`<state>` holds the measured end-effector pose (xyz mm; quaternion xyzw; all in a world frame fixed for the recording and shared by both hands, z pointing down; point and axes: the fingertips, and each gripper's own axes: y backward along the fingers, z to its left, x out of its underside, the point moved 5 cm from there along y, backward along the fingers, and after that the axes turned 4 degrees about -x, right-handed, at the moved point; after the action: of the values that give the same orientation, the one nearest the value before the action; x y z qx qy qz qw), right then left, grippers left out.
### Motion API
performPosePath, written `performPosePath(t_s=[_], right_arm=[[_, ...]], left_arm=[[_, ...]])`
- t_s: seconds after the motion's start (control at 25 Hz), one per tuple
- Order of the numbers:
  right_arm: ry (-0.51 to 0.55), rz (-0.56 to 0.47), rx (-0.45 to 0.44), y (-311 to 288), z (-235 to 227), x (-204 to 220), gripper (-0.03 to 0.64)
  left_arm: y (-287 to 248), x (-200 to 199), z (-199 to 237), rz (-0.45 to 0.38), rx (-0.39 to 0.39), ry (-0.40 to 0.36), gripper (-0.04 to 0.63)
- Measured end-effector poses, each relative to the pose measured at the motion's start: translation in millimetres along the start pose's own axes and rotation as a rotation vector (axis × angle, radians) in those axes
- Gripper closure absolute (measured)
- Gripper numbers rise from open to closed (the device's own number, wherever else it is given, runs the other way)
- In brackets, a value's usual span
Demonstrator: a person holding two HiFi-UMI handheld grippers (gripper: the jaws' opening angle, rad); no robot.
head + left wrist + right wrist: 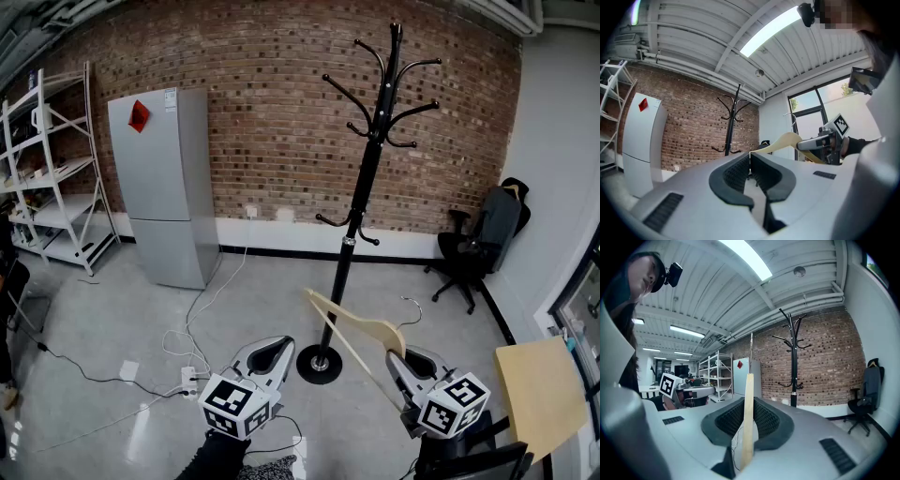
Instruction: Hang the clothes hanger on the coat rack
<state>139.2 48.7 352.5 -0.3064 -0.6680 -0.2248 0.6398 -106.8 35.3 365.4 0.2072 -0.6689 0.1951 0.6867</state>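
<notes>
A black coat rack [362, 202] with curved hooks stands on a round base [320, 364] before the brick wall, ahead of both grippers. My right gripper [401, 364] is shut on a pale wooden clothes hanger [354, 336], which slants up and to the left; its wire hook [413, 306] points away. In the right gripper view the hanger [747, 420] stands edge-on between the pads, with the rack [793, 363] beyond to the right. My left gripper [266, 357] is shut on nothing, its pads touching [750, 155]. From there the rack [732, 119] and hanger [783, 141] are visible.
A grey fridge [165, 187] and white metal shelving [49, 169] stand at the left wall. Cables and a power strip [191, 377] lie on the floor left of the rack's base. A black office chair [480, 246] sits at the right, and a wooden tabletop corner [539, 396] is near right.
</notes>
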Motion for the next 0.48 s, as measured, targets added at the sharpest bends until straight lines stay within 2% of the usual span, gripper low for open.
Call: performPosePath(t_s=[0.2, 0.48], right_arm=[[-0.019, -0.019, 0.007, -21, -20, -4, 0.555], [-0.031, -0.031, 0.001, -71, -66, -23, 0.555]], left_arm=[[-22, 1, 7, -0.004, -0.002, -0.061, 0.58], [-90, -2, 45, -0.026, 0.028, -0.051, 0.58]])
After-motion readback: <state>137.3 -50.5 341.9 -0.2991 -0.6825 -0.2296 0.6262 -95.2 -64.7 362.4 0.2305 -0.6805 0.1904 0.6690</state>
